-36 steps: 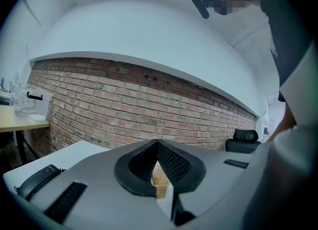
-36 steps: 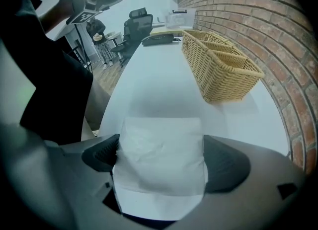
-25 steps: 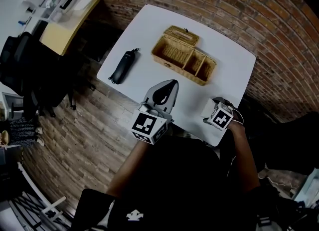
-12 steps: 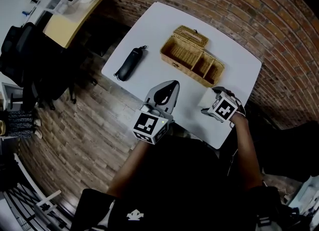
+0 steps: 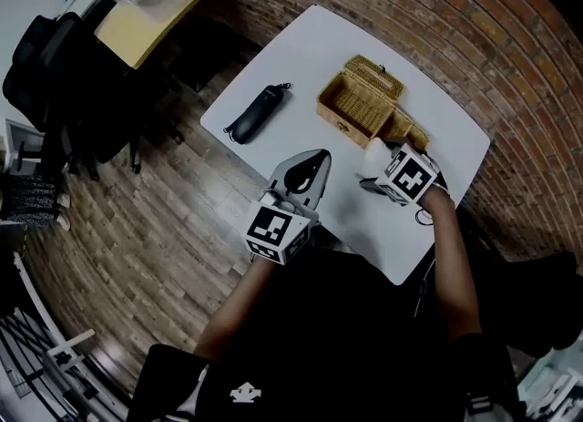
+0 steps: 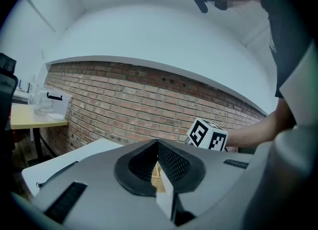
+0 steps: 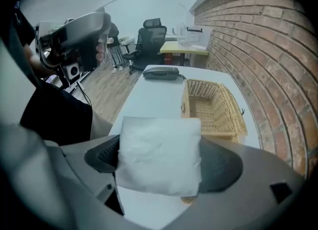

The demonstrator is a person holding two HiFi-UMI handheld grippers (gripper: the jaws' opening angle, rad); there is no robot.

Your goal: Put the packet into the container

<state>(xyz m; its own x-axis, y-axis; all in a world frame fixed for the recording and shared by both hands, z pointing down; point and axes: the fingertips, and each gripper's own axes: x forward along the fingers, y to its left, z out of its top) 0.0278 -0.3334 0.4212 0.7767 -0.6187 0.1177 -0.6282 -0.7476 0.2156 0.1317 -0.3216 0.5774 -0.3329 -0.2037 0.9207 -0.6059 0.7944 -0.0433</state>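
The white desk carries the wicker container toward its 1 o'clock side. The compartments that show look empty, so I judge the pick-up done and the drop not yet made. The right claw is clamped on the white packet, just short of the container at its 5 o'clock. Only the right gripper view shows that grip, while the left gripper view shows the left claw closed on nothing.
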